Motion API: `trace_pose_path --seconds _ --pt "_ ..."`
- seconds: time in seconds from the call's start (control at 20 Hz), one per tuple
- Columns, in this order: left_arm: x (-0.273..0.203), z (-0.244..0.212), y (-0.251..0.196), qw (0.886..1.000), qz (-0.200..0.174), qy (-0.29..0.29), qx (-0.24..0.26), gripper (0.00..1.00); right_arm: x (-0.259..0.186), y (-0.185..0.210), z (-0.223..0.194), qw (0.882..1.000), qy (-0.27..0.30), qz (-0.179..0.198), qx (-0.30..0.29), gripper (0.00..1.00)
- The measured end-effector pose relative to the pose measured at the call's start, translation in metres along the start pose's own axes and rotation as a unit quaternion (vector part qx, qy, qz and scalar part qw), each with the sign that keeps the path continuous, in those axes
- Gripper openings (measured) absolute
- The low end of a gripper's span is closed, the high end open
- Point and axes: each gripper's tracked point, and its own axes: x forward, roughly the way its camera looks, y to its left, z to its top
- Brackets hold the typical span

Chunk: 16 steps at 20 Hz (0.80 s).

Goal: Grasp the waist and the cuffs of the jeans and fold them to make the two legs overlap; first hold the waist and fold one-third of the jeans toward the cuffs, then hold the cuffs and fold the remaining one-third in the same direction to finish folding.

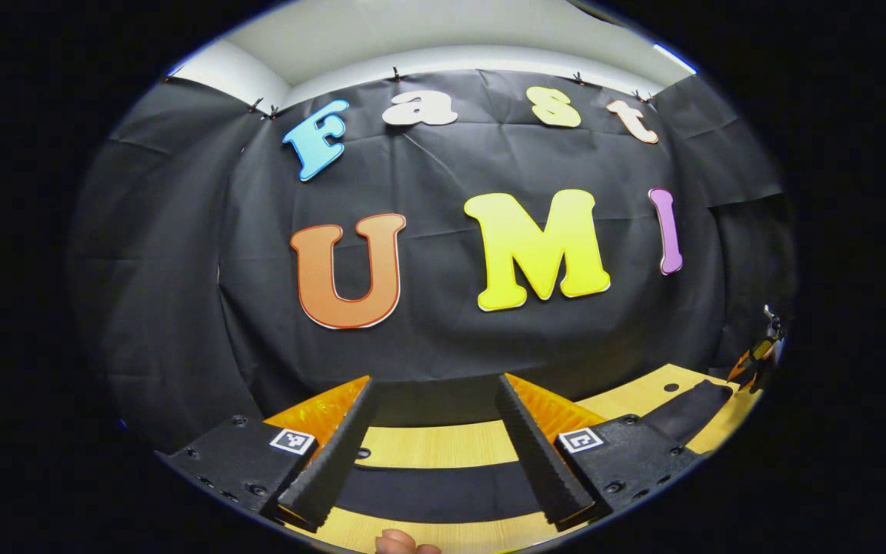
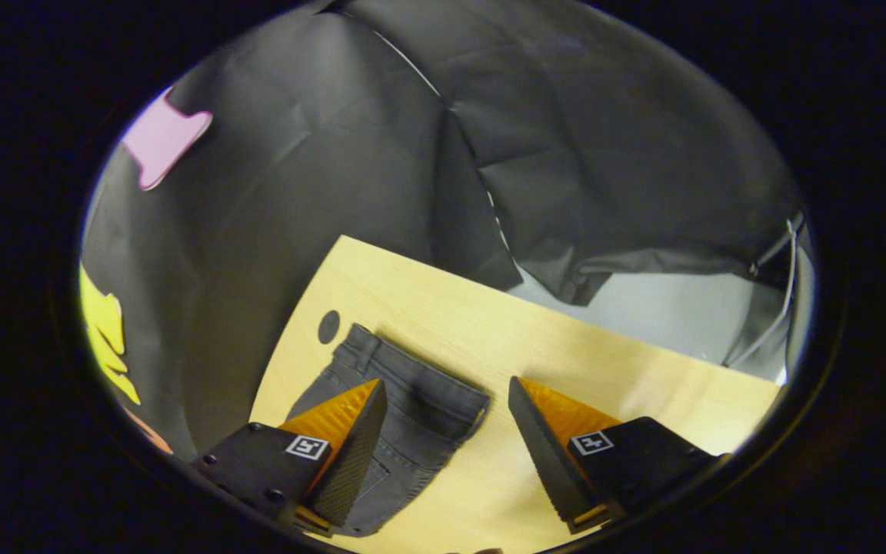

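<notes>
Dark grey jeans lie flat on the wooden table. In the right gripper view their waist with a back pocket lies just below my right gripper, which hovers open over the waistband, its left finger above the denim. In the left gripper view the jeans run as a dark band across the table under my left gripper, open and level with nothing between its fingers. The waist end shows far right, near the other gripper.
A round hole in the tabletop sits beside the waistband. The black cloth wall stands close behind the table. Grey floor shows past the table's far edge. A fingertip shows at the bottom of the left gripper view.
</notes>
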Motion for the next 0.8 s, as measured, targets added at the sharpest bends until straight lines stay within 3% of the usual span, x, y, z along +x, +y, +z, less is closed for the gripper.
trace_pose_path --seconds 0.1,0.15,0.2,0.35,0.4,0.45,0.6,0.65,0.8 --pt "-0.003 0.004 -0.001 1.000 0.002 -0.003 0.003 0.94 0.013 0.004 -0.014 0.999 0.029 0.015 0.020 0.98" --pt "-0.003 0.006 -0.002 1.000 0.003 -0.004 0.002 0.94 0.019 0.003 -0.014 0.999 0.024 0.021 0.030 0.93" --pt "-0.005 0.008 -0.003 1.000 0.003 -0.005 -0.001 1.00 0.021 -0.001 -0.016 0.999 0.026 0.029 0.037 0.98" --pt "-0.004 0.009 -0.001 1.000 0.001 -0.003 -0.009 0.94 0.014 0.008 -0.017 0.997 0.028 0.051 0.052 0.92" --pt "-0.003 0.009 -0.001 1.000 0.002 0.000 -0.012 0.99 0.015 0.008 -0.018 0.996 0.031 0.059 0.066 0.98" --pt "-0.002 0.010 0.000 1.000 0.000 0.002 -0.016 0.99 0.014 0.006 -0.014 0.995 0.023 0.059 0.078 0.92" --pt "0.000 0.008 -0.001 1.000 -0.001 0.006 -0.020 1.00 0.018 0.007 -0.014 0.992 0.010 0.064 0.110 0.56" --pt "-0.001 0.009 0.001 1.000 -0.001 0.006 -0.018 0.99 0.023 0.001 -0.016 0.994 0.012 0.054 0.099 0.55" --pt "-0.001 0.008 0.003 1.000 -0.001 0.009 -0.018 0.99 0.023 -0.002 -0.014 0.993 -0.004 0.064 0.097 0.27"
